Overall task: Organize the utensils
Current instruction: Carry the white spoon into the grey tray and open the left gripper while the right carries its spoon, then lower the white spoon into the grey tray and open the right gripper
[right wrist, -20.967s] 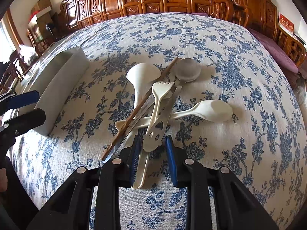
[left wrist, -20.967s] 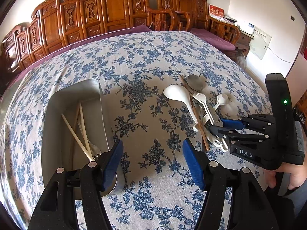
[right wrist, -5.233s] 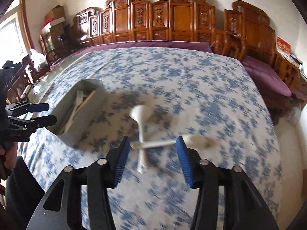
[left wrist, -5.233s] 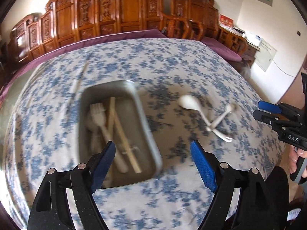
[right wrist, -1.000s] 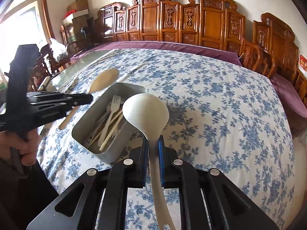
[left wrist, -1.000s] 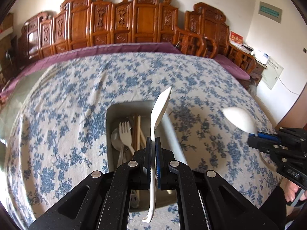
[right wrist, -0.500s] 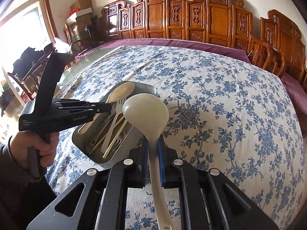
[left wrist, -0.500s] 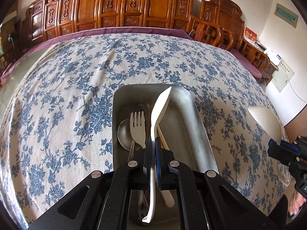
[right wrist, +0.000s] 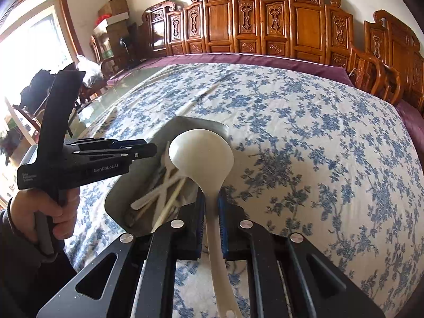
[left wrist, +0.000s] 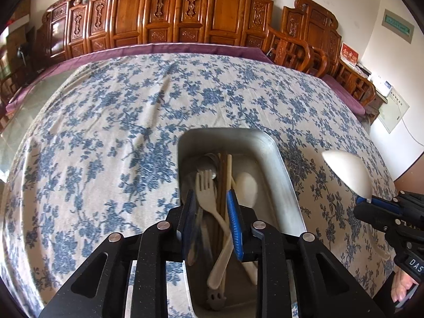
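Observation:
My left gripper [left wrist: 212,212] hangs over the metal tray [left wrist: 287,185], its jaws opening with nothing pressed between the blue pads [left wrist: 234,225]. Below lie a white spoon [left wrist: 247,188], a white fork [left wrist: 207,195], wooden chopsticks [left wrist: 228,175] and a metal spoon [left wrist: 209,159]. My right gripper [right wrist: 211,212] is shut on the handle of a white ladle [right wrist: 201,153], held just right of the tray [right wrist: 116,198]. The left wrist view shows that ladle [left wrist: 347,175] and the right gripper [left wrist: 381,212] at the right. In the right wrist view the left gripper [right wrist: 144,151] reaches over the tray.
A blue-flowered cloth [left wrist: 106,132] covers the big table. Carved wooden chairs [left wrist: 185,13] line its far side and right end [right wrist: 384,74]. A person's hand [right wrist: 50,212] grips the left tool. Boxes and a bright window [right wrist: 31,47] are at the far left.
The left gripper's jaws have parted and the white spoon it held now lies in the tray. Both grippers have come lower and closer to the tray.

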`<move>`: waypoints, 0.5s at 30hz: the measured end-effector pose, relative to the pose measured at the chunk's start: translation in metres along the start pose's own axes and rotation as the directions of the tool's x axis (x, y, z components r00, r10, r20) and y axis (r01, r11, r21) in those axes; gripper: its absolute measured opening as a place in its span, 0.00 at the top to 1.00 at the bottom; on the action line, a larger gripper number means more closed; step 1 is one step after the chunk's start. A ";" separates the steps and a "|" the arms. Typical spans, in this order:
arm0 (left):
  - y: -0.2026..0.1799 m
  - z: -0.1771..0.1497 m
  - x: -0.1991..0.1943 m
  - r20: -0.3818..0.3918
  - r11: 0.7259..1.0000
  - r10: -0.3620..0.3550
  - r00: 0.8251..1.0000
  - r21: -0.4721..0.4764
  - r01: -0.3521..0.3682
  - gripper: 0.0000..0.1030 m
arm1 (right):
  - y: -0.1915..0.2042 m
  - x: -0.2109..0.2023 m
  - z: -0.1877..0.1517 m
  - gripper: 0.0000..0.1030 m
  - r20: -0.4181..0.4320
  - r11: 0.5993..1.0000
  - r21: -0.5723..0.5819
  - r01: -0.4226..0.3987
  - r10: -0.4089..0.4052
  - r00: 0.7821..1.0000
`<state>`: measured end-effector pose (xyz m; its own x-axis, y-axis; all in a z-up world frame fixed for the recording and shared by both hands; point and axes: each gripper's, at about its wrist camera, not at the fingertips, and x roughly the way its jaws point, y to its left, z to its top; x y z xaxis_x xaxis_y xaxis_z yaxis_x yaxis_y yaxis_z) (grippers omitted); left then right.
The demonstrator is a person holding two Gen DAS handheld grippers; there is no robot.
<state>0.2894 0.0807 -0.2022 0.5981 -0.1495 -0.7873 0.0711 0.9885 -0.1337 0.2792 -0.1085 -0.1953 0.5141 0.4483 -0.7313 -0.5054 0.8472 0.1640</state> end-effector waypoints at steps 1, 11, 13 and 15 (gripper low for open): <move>0.002 0.001 -0.003 0.006 1.000 0.003 1.000 -0.001 -0.003 0.74 | 0.002 0.001 0.002 0.89 0.002 1.000 0.000 -0.002 0.002 1.000; 0.021 0.007 -0.028 0.061 0.999 0.046 0.997 -0.003 -0.046 0.73 | 0.028 0.031 0.018 0.89 -0.007 1.000 0.012 -0.027 0.027 1.000; 0.025 0.008 -0.031 0.069 0.998 0.057 0.996 -0.004 -0.057 0.72 | 0.032 0.038 0.020 0.89 -0.012 0.999 0.019 -0.031 0.031 0.999; 0.028 0.008 -0.033 0.072 0.998 0.059 0.996 -0.009 -0.059 0.72 | 0.034 0.046 0.023 0.89 -0.019 0.999 0.032 -0.037 0.037 0.999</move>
<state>0.2781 0.1137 -0.1747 0.6572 -0.0885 -0.7485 0.0289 0.9953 -0.0923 0.3016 -0.0521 -0.2078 0.4816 0.4740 -0.7371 -0.5011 0.8390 0.2121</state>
